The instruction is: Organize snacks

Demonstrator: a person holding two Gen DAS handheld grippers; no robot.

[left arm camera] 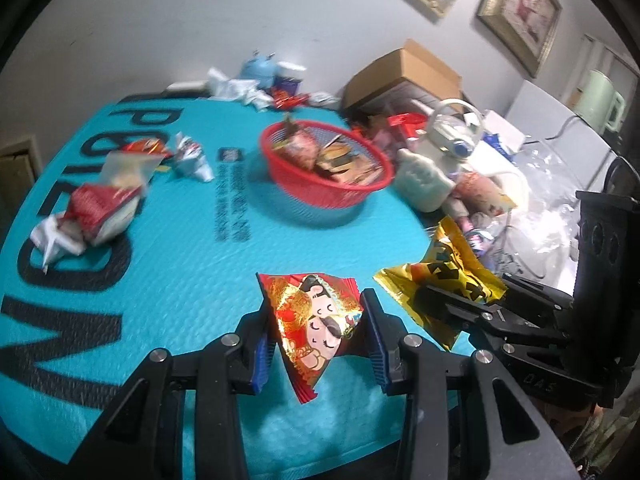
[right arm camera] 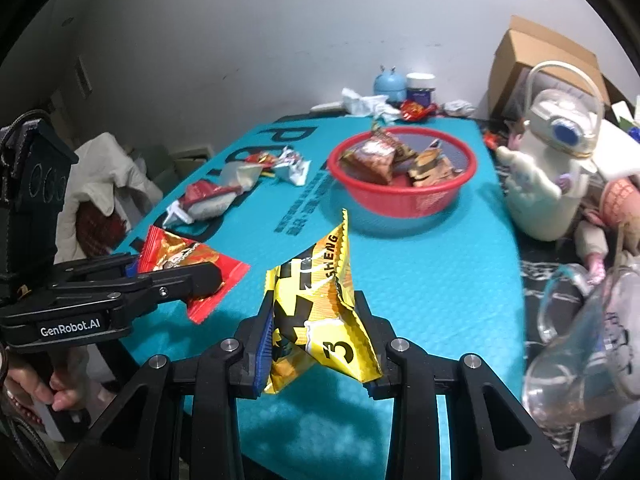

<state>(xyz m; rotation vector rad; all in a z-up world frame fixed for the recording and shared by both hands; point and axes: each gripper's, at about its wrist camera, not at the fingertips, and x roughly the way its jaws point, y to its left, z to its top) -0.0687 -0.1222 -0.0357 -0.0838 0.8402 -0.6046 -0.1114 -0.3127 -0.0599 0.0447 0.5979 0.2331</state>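
Observation:
My left gripper (left arm camera: 316, 332) is shut on a red snack packet with cartoon faces (left arm camera: 316, 320), held above the teal mat; it also shows in the right wrist view (right arm camera: 180, 258). My right gripper (right arm camera: 316, 332) is shut on a yellow and black snack packet (right arm camera: 320, 300), seen in the left wrist view (left arm camera: 444, 276) just right of the red one. A red basket (left arm camera: 328, 164) (right arm camera: 400, 196) with several snack packets in it sits further back on the mat. Loose packets (left arm camera: 100, 204) (right arm camera: 208, 200) lie at the mat's left.
A white toy jug (right arm camera: 548, 168) (left arm camera: 436, 164), a doll and a clear glass jug (right arm camera: 580, 352) crowd the right side. A cardboard box (left arm camera: 404, 76), a blue figure (right arm camera: 388, 84) and wrappers stand at the back by the wall. A chair with cloth (right arm camera: 104, 180) is left of the table.

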